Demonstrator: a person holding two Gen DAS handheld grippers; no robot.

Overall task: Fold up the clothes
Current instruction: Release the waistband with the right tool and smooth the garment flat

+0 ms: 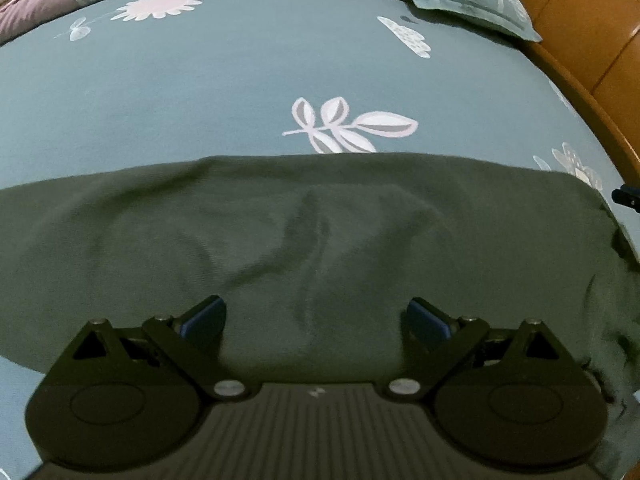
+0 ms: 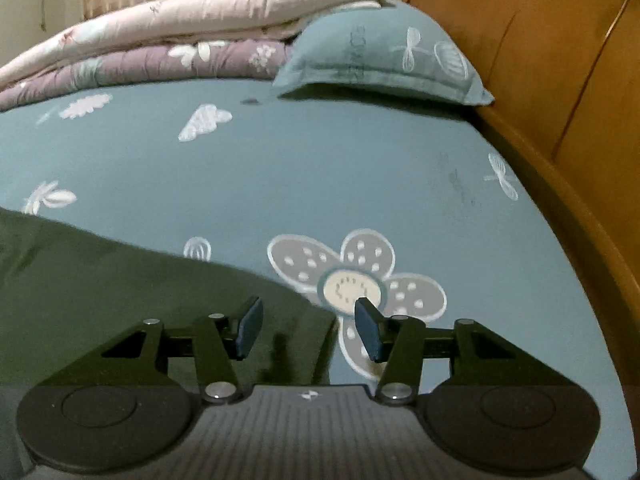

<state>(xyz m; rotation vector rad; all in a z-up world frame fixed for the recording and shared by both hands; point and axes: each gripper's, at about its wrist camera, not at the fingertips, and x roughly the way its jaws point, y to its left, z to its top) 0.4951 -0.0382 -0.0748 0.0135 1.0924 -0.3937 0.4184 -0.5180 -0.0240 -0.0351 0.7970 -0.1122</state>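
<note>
Nearest, the left gripper (image 1: 316,314) hangs over a dark green knitted garment (image 1: 280,232), its blue-padded jaws spread wide with nothing between them but the cloth lying flat underneath. The garment is spread across the near part of a teal bedsheet printed with white flowers and leaves (image 1: 200,92), creased lightly in the middle, its far edge running straight across the bed. The right gripper (image 2: 309,330) sits at the garment's right corner, jaws about half open and gripping nothing; the cloth's edge lies below the left pad, a large grey flower print below the right one. Farther off, a teal pillow (image 2: 380,64) rests against an orange-brown wooden headboard (image 2: 560,60), and beside it lies a folded quilt in mauve and cream layers (image 2: 160,44)
</note>
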